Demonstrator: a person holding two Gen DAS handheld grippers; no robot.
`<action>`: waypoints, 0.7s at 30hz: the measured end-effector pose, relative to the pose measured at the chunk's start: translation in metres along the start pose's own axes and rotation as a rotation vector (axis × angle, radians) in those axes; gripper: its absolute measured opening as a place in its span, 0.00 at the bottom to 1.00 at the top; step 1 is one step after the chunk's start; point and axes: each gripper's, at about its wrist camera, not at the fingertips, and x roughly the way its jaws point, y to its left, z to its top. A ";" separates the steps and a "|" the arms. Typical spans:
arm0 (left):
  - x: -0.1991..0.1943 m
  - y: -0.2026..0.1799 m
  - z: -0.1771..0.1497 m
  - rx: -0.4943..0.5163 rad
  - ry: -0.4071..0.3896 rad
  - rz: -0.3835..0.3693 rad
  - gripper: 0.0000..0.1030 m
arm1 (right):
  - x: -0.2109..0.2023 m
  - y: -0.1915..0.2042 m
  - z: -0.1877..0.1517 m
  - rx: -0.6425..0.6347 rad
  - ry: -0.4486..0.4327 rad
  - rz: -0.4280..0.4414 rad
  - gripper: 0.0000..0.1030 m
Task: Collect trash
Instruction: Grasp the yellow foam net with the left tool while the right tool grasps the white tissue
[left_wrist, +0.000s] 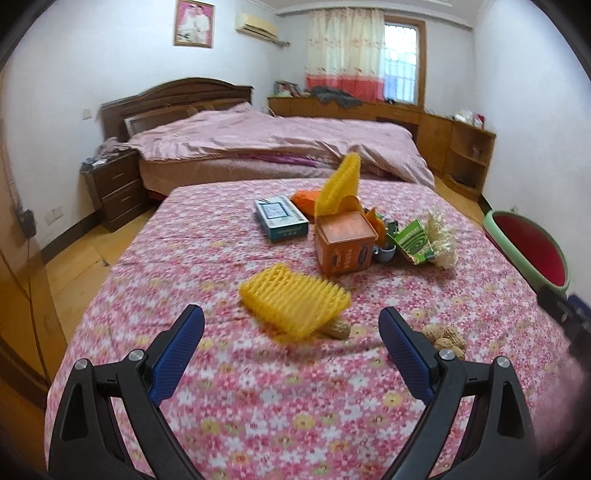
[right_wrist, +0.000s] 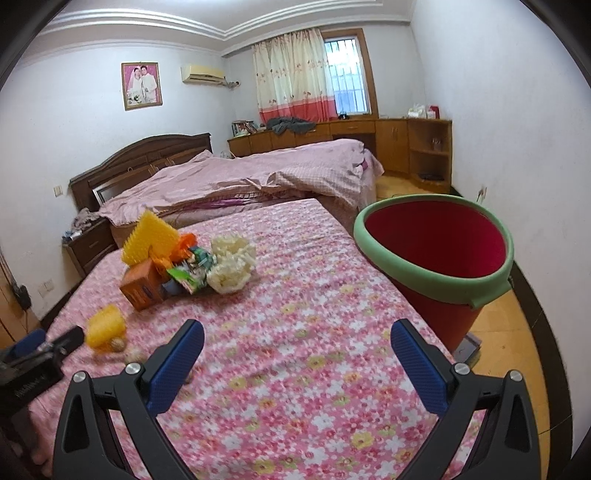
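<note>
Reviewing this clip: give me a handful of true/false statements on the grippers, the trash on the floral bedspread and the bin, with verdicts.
1. Both grippers are open and hold nothing. True: the left gripper and the right gripper are both spread wide.
2. The red bin already holds trash. False: the part of its inside that shows is bare.
3. A peanut lies partly under the near yellow foam net. True.
4. The orange box is closed. False: its lid flap stands open.
5. The bin sits on the bed. False: it stands beside it.
</note>
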 end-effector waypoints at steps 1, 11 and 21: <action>0.004 -0.001 0.003 0.009 0.015 -0.007 0.92 | 0.000 0.000 0.004 0.001 0.003 0.014 1.00; 0.042 -0.008 0.017 0.085 0.123 -0.022 0.81 | 0.009 0.010 0.032 -0.054 0.053 0.054 1.00; 0.063 0.013 0.027 0.026 0.197 -0.146 0.22 | 0.034 0.011 0.042 -0.046 0.143 0.053 1.00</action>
